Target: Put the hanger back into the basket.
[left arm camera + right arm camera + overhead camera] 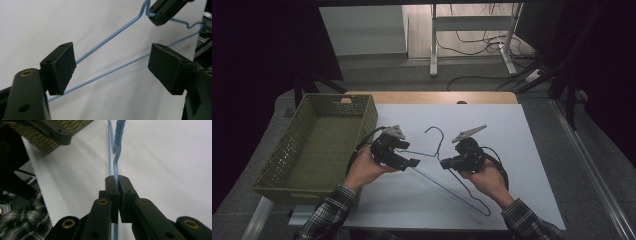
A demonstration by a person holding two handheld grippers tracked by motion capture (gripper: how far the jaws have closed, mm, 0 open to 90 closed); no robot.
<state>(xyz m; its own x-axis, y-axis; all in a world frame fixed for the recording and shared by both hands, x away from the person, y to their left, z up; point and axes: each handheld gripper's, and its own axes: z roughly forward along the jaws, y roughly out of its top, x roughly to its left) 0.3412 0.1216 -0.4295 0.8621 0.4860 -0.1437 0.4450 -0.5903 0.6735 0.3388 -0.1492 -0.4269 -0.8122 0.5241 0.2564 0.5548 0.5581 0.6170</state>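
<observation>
Blue wire forms the hanger (447, 175), which is seen on the white table sheet (532, 150) between the two hand-held grippers. The right gripper (116, 182) is closed tight on the wire just below the twisted neck, with the strand pinched between its two pads. The left gripper (111, 67) is spread wide; two strands of the hanger (107, 72) pass through the gap, the upper one reaching the inner face of the left pad (60, 67), and nothing is clamped. In the high view the hook is seen beyond and between the grippers, and the long lower bar runs back past the right gripper (447, 162) toward the near edge of the sheet. Bare sheet is left beyond the hook and outward of the right hand (489, 182), up to the sheet's far and right edges. Outward of the left gripper (409, 162), an olive woven basket (272, 175) is set at the sheet's left edge; nothing is seen lying in it.
</observation>
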